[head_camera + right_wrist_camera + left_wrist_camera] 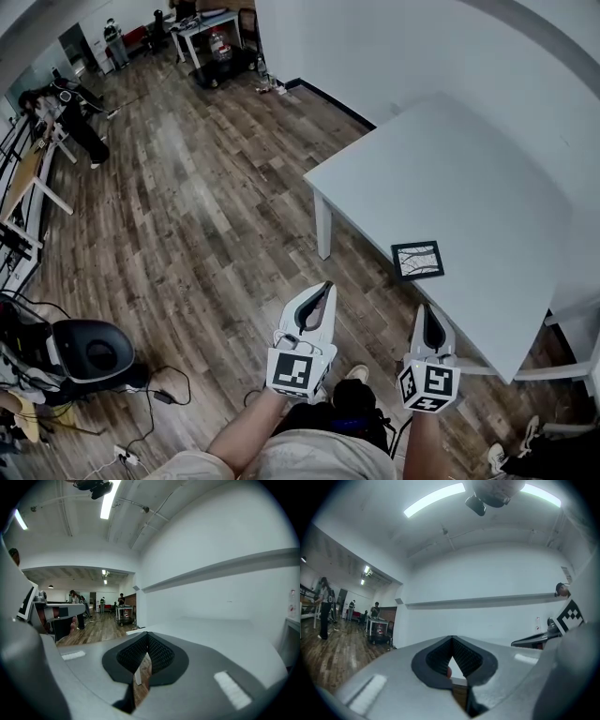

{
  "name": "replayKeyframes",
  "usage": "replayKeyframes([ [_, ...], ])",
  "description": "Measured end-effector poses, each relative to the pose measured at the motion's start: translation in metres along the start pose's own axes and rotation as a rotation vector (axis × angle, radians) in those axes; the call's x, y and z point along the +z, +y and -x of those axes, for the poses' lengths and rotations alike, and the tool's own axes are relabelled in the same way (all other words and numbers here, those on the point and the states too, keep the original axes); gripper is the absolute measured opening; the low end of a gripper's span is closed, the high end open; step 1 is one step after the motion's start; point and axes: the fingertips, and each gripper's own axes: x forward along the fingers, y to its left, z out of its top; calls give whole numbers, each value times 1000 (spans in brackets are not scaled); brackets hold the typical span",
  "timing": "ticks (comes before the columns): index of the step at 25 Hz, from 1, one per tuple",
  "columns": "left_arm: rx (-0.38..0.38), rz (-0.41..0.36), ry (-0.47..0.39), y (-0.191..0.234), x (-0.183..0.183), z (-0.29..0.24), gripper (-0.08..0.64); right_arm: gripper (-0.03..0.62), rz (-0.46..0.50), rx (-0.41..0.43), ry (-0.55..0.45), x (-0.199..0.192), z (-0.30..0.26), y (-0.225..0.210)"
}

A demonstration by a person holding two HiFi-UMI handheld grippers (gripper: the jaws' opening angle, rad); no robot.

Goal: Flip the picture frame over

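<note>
Picture frame (417,260) lies flat on the white table (487,178), close to the near edge. A pale print in a dark border seems to face up, though it is too small here to be sure.

You hold both tools short of the table, over the wood floor (216,234). Your left gripper (325,287) has its jaws together at the tips with nothing between them. Your right gripper (428,311) is likewise closed and empty, and is the nearer one to the frame. Neither touches it.

Flip not yet begun. Judgement: a flat frame gives closed jaws nothing to pinch. You will likely need to open one gripper and catch the near side, which is reachable because the frame sits by the table edge.
</note>
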Motion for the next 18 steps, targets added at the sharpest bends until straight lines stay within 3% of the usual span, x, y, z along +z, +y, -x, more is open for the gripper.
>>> replayKeyframes([
  [3,-7,1,34,-5,-5,-17,0,25,-11,3,1,-1,-11,-8],
  [11,-43,-33,-14,-35,-8,-65,0,25,-79,30,18,-13,-37,-35],
  [18,-49,-56,0,-48,-29,-85,0,25,-220,97,64,-41,-58,-37],
])
